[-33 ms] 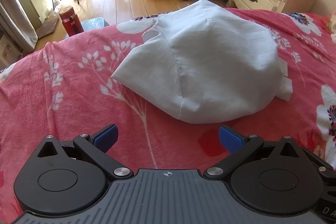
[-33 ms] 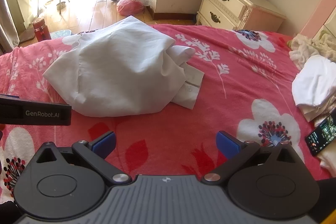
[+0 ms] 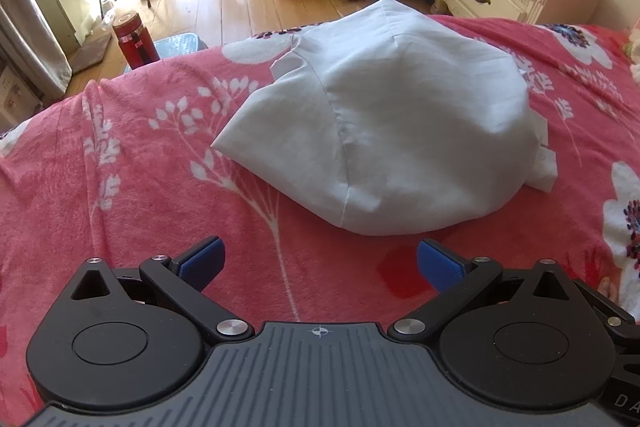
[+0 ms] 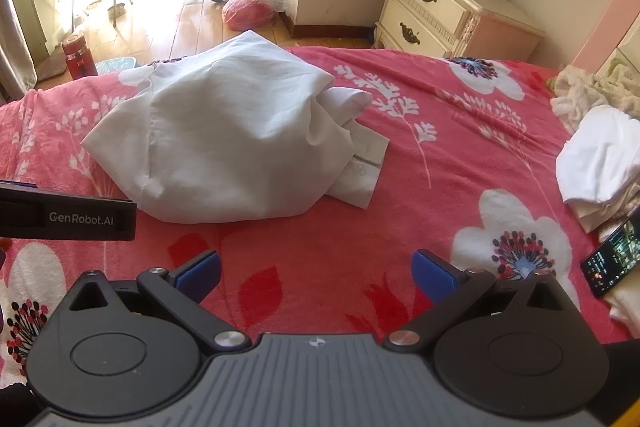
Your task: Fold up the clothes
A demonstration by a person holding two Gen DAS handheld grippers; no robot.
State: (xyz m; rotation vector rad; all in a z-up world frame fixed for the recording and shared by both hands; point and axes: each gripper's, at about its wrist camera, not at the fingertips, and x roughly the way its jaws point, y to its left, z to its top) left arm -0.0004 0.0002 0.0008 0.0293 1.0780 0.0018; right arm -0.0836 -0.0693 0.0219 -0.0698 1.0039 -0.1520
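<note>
Plainly, a crumpled white shirt (image 3: 376,131) is heaped on the red flowered bedspread (image 3: 120,163), and it is taken as the landmark. To its left and beyond the bed edge, a red flask (image 3: 134,41) is seen on the wooden floor. Nearer the viewer than the shirt, the left gripper (image 3: 320,263) is held over the bedspread with its blue pads spread wide and nothing gripped between them. The right gripper (image 4: 316,273) is likewise held short of the shirt, fully spread and empty. A buttoned cuff (image 4: 362,175) is seen at the shirt's right edge. Behind and right of the shirt a cream nightstand (image 4: 440,11) is stood. Far right of the shirt, folded white clothes (image 4: 600,163) and a phone (image 4: 612,263) are laid.
</note>
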